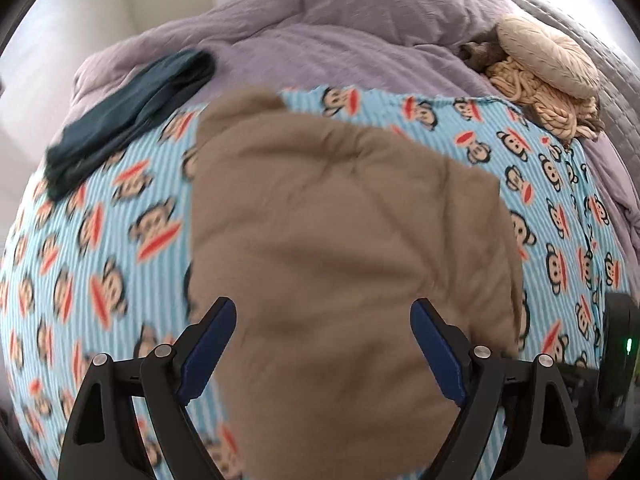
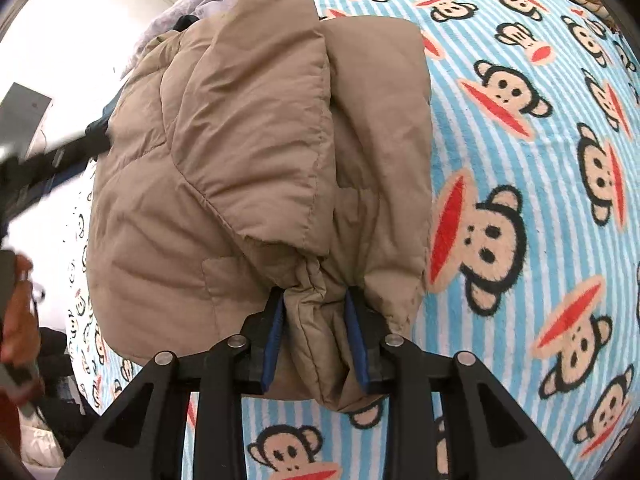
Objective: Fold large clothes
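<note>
left tongs (image 1: 324, 308): spread wide, empty, above tan jacket (image 1: 340, 220), fabric below and between the tips, untouched | tan jacket: lying bunched on monkey blanket (image 1: 100, 220) over purple quilt (image 1: 320, 28) | right tongs (image 2: 316, 296): pinching tan jacket's gathered cuff, bulk of jacket ahead of the tips

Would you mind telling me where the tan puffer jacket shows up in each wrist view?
Left wrist: tan puffer jacket fills the centre, reaching the bottom edge.
Right wrist: centre-left, its bunched edge between the right gripper's fingers.
Shared landmark: the monkey-print blanket beneath it.
</note>
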Tool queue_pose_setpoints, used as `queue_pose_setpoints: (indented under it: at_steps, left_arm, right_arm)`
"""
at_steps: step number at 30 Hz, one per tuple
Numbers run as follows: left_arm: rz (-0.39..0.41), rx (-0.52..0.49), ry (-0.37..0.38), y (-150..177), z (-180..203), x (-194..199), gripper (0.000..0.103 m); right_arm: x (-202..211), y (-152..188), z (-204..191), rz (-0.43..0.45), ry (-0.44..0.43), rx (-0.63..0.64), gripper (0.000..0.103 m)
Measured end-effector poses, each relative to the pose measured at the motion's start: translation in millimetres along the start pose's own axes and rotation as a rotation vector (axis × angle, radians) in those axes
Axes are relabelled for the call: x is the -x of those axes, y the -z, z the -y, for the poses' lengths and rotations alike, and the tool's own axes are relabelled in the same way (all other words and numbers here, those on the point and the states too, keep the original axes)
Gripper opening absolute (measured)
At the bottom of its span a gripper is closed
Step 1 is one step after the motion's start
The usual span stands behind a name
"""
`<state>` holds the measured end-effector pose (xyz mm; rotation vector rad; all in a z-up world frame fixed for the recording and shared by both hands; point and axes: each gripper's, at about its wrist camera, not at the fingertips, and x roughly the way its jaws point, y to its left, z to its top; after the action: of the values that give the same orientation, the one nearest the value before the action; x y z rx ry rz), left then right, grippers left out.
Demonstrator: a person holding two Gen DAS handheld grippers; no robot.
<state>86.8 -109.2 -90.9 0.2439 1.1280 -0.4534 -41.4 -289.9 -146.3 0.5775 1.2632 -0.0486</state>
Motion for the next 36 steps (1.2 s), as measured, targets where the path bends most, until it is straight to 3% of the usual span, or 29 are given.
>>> queue_pose_setpoints:
  at_steps: [10,11,12,14,23,26,29,30,31,36]
  left_arm:
    - [-0.045,0.131,-0.015,55.8,-35.2,23.4,0.090]
    - [-0.050,0.138,-0.011,59.0,-37.2,24.8,0.093]
    - [-0.056,0.142,-0.008,60.7,-39.1,25.6,0.103]
    - [-0.049,0.152,-0.015,66.1,-41.8,31.0,0.103]
    - [-0.064,0.159,-0.035,72.5,-43.5,44.3,0.103]
    - [-0.067,0.149,-0.057,73.8,-42.7,49.4,0.103]
    - [-0.045,0.133,-0.080,75.0,-40.7,59.3,0.103]
    - [-0.037,0.129,-0.084,75.9,-40.2,62.7,0.103]
    - [-0.028,0.125,-0.090,76.5,-39.5,66.7,0.103]
    - [0.005,0.135,-0.091,78.9,-39.6,82.7,0.103]
  right_arm:
    - [13.6,9.4,-13.5,-0.017,0.070,-0.011,0.048]
    - [15.4,11.7,-14.9,-0.017,0.076,-0.011,0.050]
    - [18.0,14.6,-16.6,-0.017,0.080,-0.012,0.052]
    - [22.9,22.9,-20.1,-0.016,0.079,-0.021,0.055]
    - [52.5,38.4,-30.2,-0.007,0.078,-0.029,0.063]
    - [59.3,42.0,-34.3,-0.005,0.088,-0.025,0.073]
    - [70.8,44.9,-39.0,0.012,0.103,-0.014,0.076]
    - [76.3,47.6,-42.4,0.021,0.115,-0.005,0.086]
    - [78.1,44.8,-42.2,0.027,0.120,0.001,0.088]
    - [97.1,46.4,-55.3,0.068,0.153,0.013,0.089]
